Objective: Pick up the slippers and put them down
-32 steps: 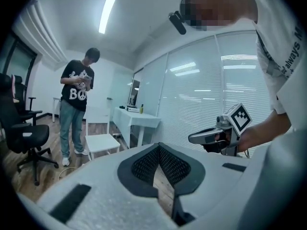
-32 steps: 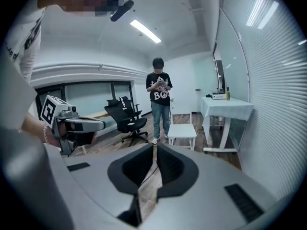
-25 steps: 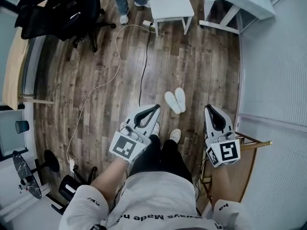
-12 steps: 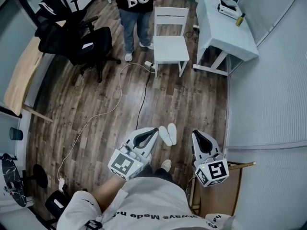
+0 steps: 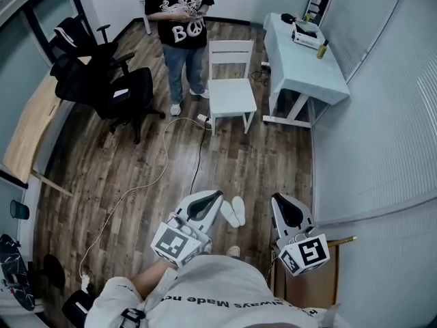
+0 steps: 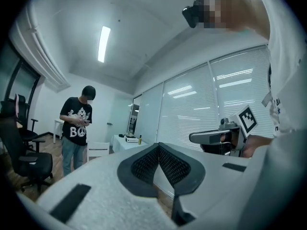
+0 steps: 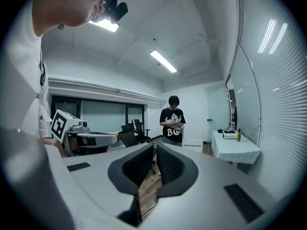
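Both grippers are held up in front of the person who carries them, pointing almost level, high over the floor. The left gripper (image 5: 213, 197) has its two black ribbed pads pressed together at the tip, with nothing between them. The right gripper (image 5: 280, 202) is closed too; there is only a thin slit between its pads, and through it one sees only floor. Each one has its marker cube at the back end, close to the person's body.

The slippers (image 5: 233, 212), a white pair, lie on the wooden floor (image 5: 136, 162) far below both grippers. In the head view they appear between the two grippers, nearer to the tip of the left one. They lie side by side, very close together; whether they touch, I cannot tell. The white toe of the holder's shoe (image 5: 233, 251) shows just behind them.

A white cable (image 5: 166, 157) and a black cable (image 5: 199, 149) run over the floor toward a white chair (image 5: 231, 94). Another person in a black T-shirt (image 5: 179, 16) stands just beside this chair, hands held up at the chest. On the other side of the chair stands a white table (image 5: 300, 63), near the wall with blinds, and on it are a small box (image 5: 306, 34) and a yellow bottle (image 5: 318, 49). Black office chairs (image 5: 109, 87) stand at the far left, beside a wooden desk (image 5: 27, 128).
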Action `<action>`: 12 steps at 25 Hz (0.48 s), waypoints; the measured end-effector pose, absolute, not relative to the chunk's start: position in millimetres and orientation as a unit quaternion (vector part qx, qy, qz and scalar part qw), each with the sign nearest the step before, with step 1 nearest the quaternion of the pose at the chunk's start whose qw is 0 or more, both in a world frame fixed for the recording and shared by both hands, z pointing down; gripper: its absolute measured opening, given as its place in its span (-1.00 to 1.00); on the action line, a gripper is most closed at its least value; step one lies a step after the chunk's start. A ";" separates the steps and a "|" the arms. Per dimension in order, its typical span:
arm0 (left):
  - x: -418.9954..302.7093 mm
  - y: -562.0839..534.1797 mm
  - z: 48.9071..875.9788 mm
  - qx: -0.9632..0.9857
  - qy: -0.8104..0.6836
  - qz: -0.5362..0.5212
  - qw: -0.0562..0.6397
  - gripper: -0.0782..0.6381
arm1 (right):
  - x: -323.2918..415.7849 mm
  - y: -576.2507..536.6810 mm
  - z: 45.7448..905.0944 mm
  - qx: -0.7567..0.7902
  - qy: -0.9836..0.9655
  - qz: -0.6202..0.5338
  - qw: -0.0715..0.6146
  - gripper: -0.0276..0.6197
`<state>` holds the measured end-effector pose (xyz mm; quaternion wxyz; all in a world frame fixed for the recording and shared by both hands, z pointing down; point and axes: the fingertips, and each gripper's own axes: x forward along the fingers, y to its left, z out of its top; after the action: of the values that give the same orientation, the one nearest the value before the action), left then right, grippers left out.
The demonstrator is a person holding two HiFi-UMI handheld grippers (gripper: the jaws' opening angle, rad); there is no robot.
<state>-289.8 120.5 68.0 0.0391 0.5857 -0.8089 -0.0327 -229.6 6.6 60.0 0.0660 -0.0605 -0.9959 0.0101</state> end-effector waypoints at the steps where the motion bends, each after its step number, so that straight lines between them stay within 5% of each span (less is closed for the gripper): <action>1: -287.5 119.0 63.3 0.590 -0.806 -0.029 0.036 -0.75 | -228.9 6.5 54.3 -0.061 -0.996 0.008 0.062 -0.83; 12: -281.2 106.7 28.2 0.602 -0.798 -0.041 0.015 -0.75 | -222.3 10.3 18.5 -0.064 -0.997 0.000 0.032 -0.84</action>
<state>-281.2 106.7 28.2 0.0152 0.6017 -0.7975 -0.0406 -222.3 10.3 18.5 0.0319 -0.0638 -0.9975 0.0002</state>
